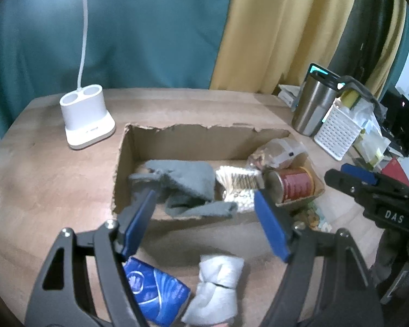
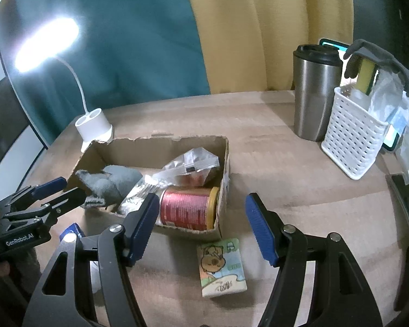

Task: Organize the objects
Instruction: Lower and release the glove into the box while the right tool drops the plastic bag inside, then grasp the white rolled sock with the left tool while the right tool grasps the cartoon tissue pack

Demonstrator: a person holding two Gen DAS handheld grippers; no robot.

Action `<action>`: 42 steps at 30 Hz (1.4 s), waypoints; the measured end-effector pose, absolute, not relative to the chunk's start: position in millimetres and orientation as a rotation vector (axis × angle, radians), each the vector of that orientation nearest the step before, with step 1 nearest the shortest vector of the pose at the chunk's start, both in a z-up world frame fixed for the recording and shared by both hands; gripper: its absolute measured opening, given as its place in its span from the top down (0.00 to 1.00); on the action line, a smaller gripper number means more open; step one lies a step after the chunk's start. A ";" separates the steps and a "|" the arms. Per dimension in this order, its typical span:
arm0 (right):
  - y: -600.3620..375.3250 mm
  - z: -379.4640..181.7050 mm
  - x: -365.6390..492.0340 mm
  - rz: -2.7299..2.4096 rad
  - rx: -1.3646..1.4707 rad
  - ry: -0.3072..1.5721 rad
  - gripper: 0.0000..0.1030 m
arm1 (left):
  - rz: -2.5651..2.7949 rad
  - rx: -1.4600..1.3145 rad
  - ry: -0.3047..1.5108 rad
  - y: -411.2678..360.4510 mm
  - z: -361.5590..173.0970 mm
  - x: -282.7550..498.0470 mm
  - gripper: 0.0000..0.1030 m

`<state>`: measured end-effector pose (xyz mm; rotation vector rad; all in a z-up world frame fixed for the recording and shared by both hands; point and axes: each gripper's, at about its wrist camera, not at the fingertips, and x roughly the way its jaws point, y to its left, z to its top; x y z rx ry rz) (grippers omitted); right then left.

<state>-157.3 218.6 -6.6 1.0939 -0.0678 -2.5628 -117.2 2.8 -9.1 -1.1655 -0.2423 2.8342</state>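
Observation:
An open cardboard box lies on the wooden table. It holds a grey cloth, a red can on its side and clear snack bags. My left gripper is open and empty over the box's near edge. My right gripper is open and empty, above a cartoon tissue pack just in front of the box. A blue packet and a white rolled cloth lie on the table below my left gripper.
A white desk lamp base stands behind the box at the left. A steel tumbler and a white perforated basket holding a sponge and bags stand at the right. Curtains hang behind the table.

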 end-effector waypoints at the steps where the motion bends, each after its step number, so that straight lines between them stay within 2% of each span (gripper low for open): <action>1: 218.6 -6.6 -156.7 -2.562 1.093 -0.068 0.33 | 2.835 -1.163 -0.241 3.3 -8.9 -115.0 0.26; 27: 232.0 -25.8 -126.7 -2.539 1.131 -0.065 0.33 | 2.802 -1.247 -0.220 13.8 -29.2 -76.9 0.26; 42: 237.6 -51.0 -123.9 -2.502 1.188 -0.041 0.33 | 2.742 -1.357 -0.170 31.1 -59.2 -73.7 0.26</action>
